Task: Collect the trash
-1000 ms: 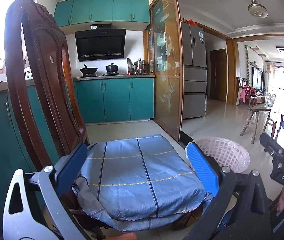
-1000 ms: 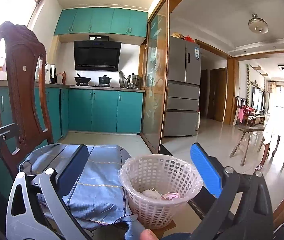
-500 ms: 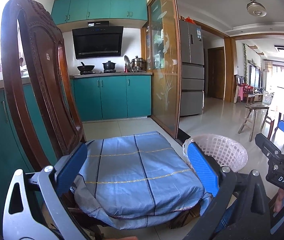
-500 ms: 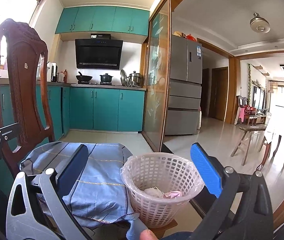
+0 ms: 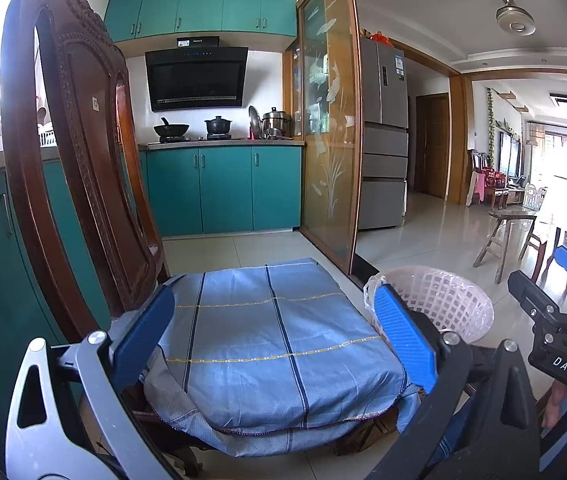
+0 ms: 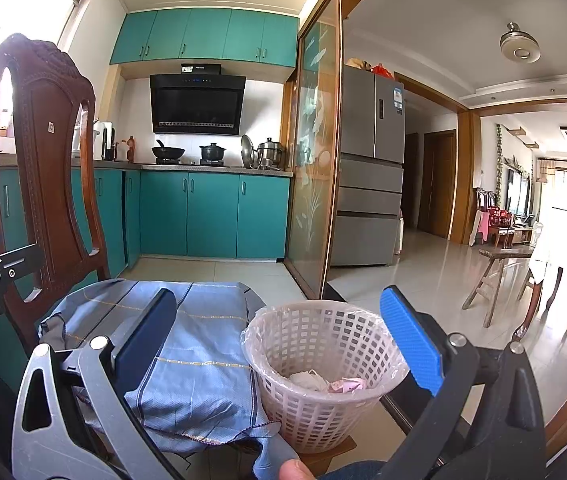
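Both my grippers were spread and held nothing; the white lattice plastic wastebasket (image 6: pixel 325 372) stood just off the blue-cushioned wooden chair's (image 6: pixel 187 360) right edge, nearer my right gripper (image 6: pixel 279 344) than my left gripper (image 5: pixel 273 344).

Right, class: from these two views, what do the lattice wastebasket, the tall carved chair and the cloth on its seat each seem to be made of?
Pale lattice wastebasket: apparently moulded plastic with a square-holed mesh wall, plus a thin clear film liner folded over the rim. Tall carved dark chair: looks like varnished hardwood, reddish-brown and glossy, with carved edges. Blue striped cloth: woven fabric, matte, draped, with a frayed hem.
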### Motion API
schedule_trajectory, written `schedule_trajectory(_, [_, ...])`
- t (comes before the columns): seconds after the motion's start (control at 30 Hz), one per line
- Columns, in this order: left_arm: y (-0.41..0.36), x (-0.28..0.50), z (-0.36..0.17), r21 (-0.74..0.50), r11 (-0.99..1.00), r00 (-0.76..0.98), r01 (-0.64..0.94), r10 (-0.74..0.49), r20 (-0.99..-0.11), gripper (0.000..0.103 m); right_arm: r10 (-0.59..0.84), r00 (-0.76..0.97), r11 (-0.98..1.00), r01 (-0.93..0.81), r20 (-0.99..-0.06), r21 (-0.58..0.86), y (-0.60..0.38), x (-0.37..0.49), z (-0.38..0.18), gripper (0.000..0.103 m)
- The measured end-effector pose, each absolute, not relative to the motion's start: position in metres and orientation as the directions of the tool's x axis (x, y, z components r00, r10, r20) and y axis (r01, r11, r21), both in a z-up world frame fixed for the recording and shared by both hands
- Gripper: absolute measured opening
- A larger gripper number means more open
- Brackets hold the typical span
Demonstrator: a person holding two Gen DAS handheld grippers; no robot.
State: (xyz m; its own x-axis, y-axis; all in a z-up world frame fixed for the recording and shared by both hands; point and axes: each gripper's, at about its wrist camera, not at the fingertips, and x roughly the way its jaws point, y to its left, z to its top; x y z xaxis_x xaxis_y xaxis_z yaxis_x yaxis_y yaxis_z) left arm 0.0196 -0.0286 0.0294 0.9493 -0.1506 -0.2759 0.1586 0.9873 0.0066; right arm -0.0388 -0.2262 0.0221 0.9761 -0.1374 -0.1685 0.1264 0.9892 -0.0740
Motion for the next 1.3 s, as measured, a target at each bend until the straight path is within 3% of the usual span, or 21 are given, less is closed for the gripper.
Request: schedule_trajectory(1.3, [-0.030,0.028,0.021,0.024,0.988,0.941,0.150,-0.136,-0.311,0.100,-0.136,0.971,0.989,0.124,-0.195,-0.075,-0.219,-0.033,0.012,0.100])
